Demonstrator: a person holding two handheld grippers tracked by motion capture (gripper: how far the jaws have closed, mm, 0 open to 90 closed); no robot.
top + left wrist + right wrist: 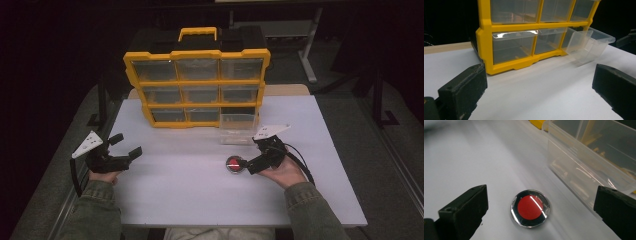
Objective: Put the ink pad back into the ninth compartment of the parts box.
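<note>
White table (200, 200) lies bare around the red disc (530, 208) (both grippers' fingers apart)

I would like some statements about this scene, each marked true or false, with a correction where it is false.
1. The right gripper is open, its jaws on either side of the red disc. True.
2. The disc lies inside the pulled-out drawer. False: it lies on the white table, in front of the drawer.
3. The open drawer belongs to the bottom row of the yellow organiser. True.
4. The left gripper is shut on a drawer. False: it is open and holds nothing.
5. The organiser has a yellow handle on top. True.
</note>
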